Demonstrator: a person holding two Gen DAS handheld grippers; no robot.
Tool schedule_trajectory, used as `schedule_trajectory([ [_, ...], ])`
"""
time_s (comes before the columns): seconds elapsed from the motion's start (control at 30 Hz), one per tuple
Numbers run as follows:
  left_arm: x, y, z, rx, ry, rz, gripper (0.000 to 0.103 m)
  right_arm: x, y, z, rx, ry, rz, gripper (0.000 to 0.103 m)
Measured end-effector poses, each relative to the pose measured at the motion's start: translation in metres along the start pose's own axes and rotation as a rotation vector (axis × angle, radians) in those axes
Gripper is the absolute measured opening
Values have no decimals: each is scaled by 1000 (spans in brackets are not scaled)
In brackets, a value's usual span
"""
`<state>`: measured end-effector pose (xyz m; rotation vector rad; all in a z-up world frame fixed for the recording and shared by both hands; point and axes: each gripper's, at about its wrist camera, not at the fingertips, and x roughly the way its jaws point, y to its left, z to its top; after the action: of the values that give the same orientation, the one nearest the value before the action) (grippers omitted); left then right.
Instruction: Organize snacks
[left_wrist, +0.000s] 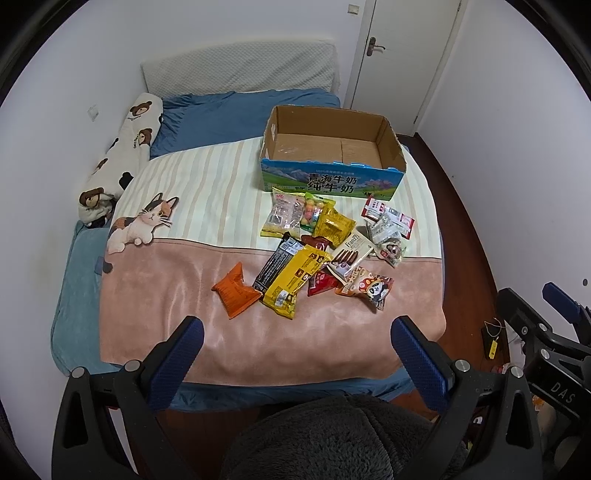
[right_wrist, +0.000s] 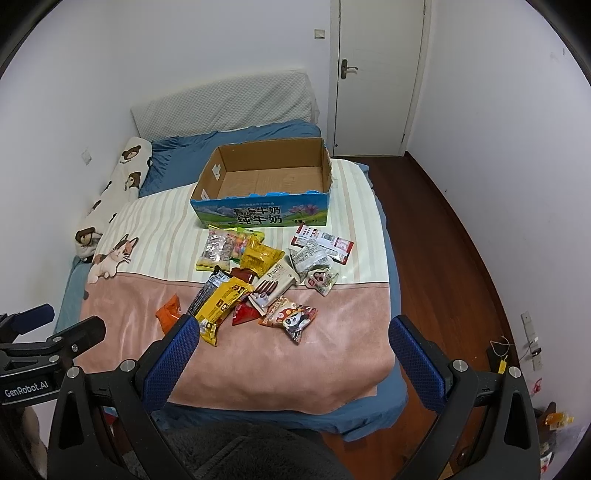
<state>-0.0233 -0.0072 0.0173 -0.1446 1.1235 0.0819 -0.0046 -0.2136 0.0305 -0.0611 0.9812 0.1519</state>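
Note:
Several snack packets (left_wrist: 314, 251) (right_wrist: 258, 280) lie in a loose heap on the bed's pink and striped blanket. Among them are an orange packet (left_wrist: 235, 290) at the near left, a long yellow bag (left_wrist: 295, 280) (right_wrist: 221, 302), a white Franzzi box (left_wrist: 349, 256) (right_wrist: 275, 282) and a panda packet (left_wrist: 369, 290) (right_wrist: 291, 317). Behind the heap stands an empty cardboard milk box (left_wrist: 332, 151) (right_wrist: 266, 181) with a blue printed front. My left gripper (left_wrist: 295, 336) hovers open above the blanket's near edge, holding nothing. My right gripper (right_wrist: 293, 338) is open too, just short of the heap.
A bear-print bolster (left_wrist: 122, 151) (right_wrist: 114, 192) lies along the bed's left side, and a grey pillow (left_wrist: 240, 68) leans at the head. A closed door (right_wrist: 376, 74) and wooden floor (right_wrist: 443, 258) lie to the right. Grey fleece clothing (left_wrist: 325, 439) fills the bottom.

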Motion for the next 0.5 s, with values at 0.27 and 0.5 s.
schedule_trajectory([
  [0.27, 58, 5, 32, 49, -55, 92, 103, 59, -6, 12, 83, 48, 65, 103],
  [0.5, 169, 25, 52, 124, 91, 134, 103, 182, -5, 18, 157, 213, 95, 103],
])
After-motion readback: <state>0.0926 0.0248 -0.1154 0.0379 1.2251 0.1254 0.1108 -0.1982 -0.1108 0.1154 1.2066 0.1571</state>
